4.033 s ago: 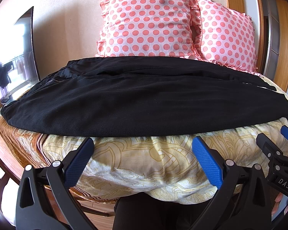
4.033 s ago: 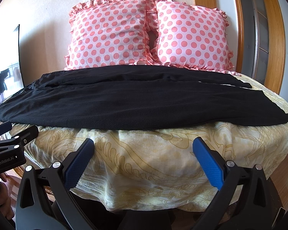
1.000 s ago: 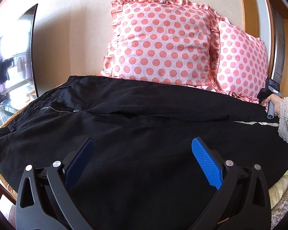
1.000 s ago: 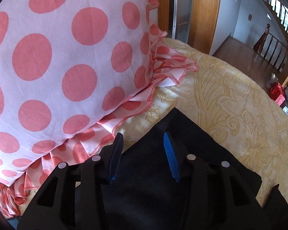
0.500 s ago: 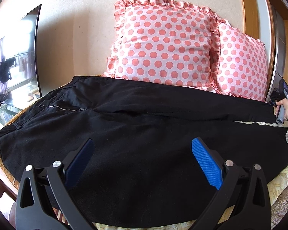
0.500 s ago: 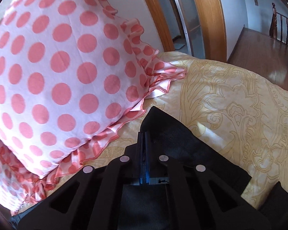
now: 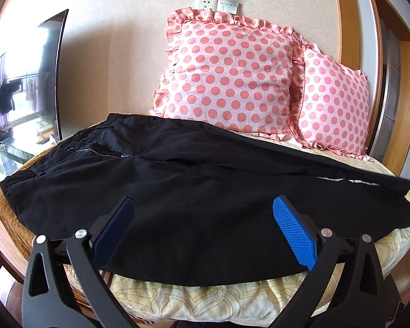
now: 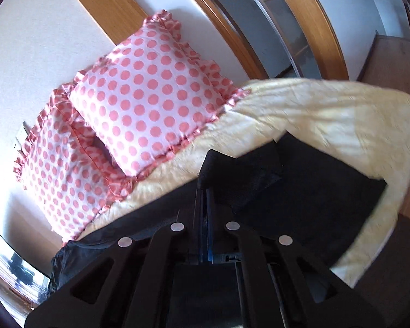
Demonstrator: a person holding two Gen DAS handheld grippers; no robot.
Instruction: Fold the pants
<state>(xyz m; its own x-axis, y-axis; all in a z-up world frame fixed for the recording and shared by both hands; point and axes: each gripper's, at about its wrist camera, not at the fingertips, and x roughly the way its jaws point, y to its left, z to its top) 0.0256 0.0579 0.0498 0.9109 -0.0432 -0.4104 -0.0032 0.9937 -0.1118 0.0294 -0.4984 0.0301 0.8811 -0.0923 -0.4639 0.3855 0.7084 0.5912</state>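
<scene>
Our right gripper (image 8: 203, 191) is now clamped on the hem of the far leg of the pants (image 7: 194, 191); a second ago its jaws stood apart over that cloth. The hem corner is lifted at frame centre, and the view has swung away from the pillows (image 8: 139, 93), which now sit upper left. We judge the lengthwise fold has begun. Our left gripper (image 7: 202, 232) hangs open at the lower edge of its view, holding nothing, above the near leg. The pants lie flat across the bed (image 7: 205, 300), waistband at left, cuffs at right. The near edge runs just inside the bed's front edge. The quilt to the right of the cuffs is bare.
</scene>
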